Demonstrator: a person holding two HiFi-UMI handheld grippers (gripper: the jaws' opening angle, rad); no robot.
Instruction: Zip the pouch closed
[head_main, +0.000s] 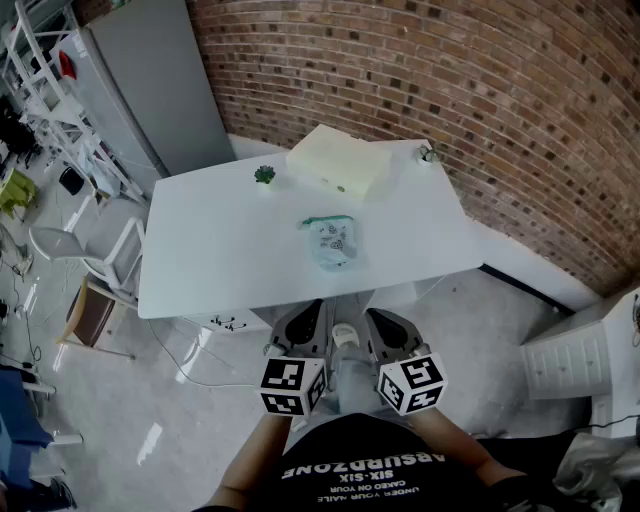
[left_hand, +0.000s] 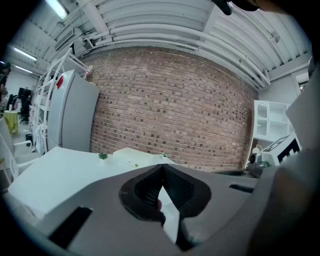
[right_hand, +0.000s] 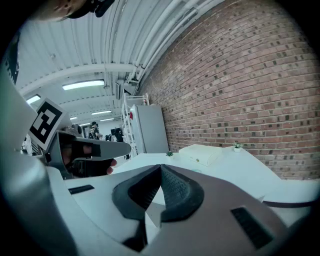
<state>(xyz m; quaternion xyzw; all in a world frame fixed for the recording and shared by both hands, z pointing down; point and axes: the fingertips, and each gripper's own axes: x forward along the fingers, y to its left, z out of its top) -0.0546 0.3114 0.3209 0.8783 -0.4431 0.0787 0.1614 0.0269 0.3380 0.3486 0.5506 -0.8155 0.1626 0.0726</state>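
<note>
The pouch (head_main: 328, 243), clear with a teal zip edge, lies mid-table (head_main: 200, 260); its printed label is too small to read. The left gripper (head_main: 303, 325) and right gripper (head_main: 388, 330) hang short of the table's near edge, fingers closed on nothing. The person's black shirt (head_main: 360, 470) reads "ABSURDZONE".

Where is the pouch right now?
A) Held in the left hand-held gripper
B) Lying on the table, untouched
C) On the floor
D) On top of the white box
B: the pouch lies flat near the middle of the table, on the near side of the box, with nothing touching it.
</note>
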